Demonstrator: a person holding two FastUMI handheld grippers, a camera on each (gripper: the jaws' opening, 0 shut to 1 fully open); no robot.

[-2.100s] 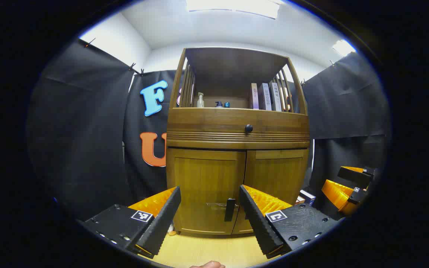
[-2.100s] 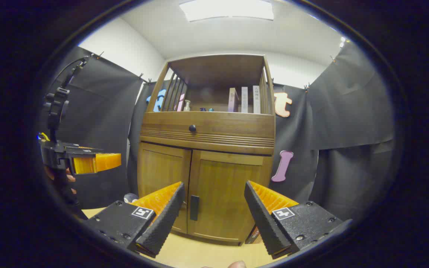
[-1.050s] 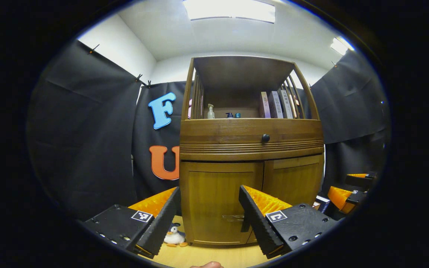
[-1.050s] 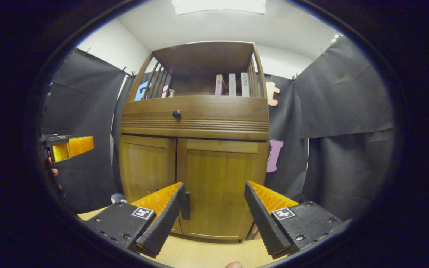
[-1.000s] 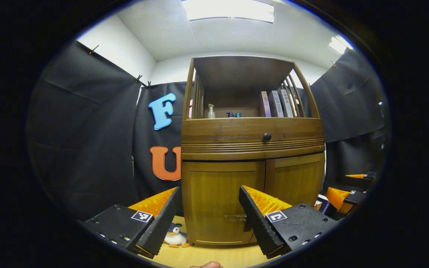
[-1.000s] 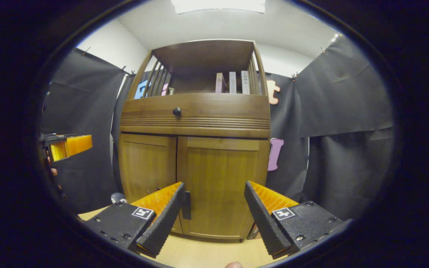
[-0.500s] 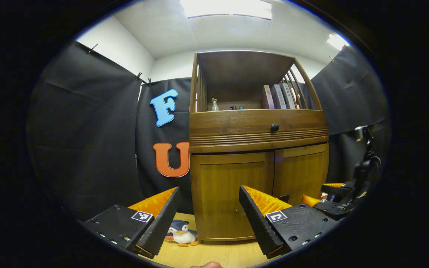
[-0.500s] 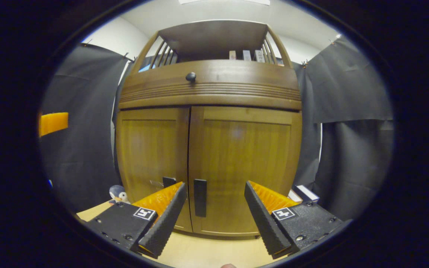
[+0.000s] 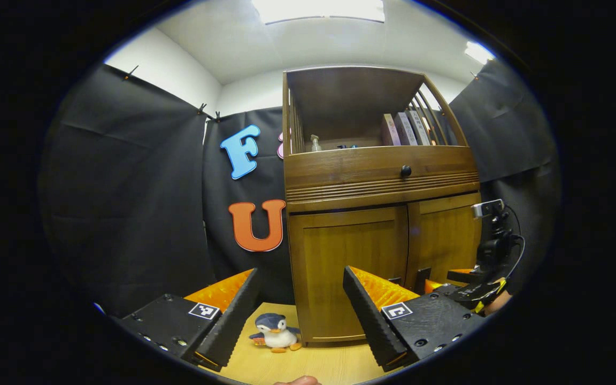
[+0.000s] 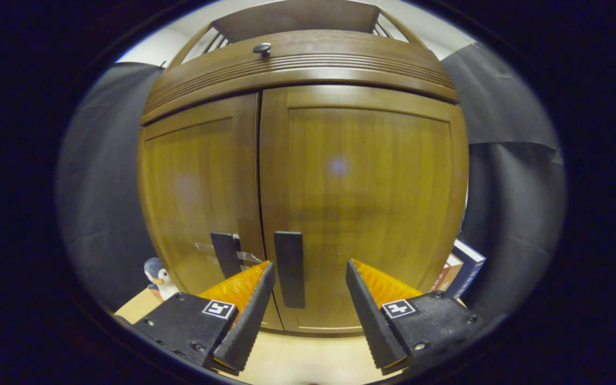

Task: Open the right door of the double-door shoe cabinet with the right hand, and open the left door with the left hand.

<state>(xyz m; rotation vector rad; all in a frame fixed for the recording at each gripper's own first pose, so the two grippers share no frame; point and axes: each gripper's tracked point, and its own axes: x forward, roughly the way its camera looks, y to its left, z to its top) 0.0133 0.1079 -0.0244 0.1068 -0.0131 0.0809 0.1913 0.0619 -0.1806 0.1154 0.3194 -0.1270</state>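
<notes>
cabinet: a wooden shoe cabinet stands on a pale wooden floor against the black cloth wall; both lower doors are closed.
right door: the right door sits flush with its frame, close in front of the right gripper's camera; its dark upright handle is by the centre seam.
left door: the left door is also flush; its dark handle is just left of the seam.
right gripper: the right gripper has its fingers spread apart and holds nothing; the right door's handle shows between them, nearer the left finger; contact cannot be told.
left gripper: the left gripper is spread apart and empty, well back from the cabinet and off to its left side.
top shelf: books and a pump bottle stand on the open shelf above the drawer knob.
floor items: a toy penguin lies by the cabinet's left front corner; books lean beside its right side.
</notes>
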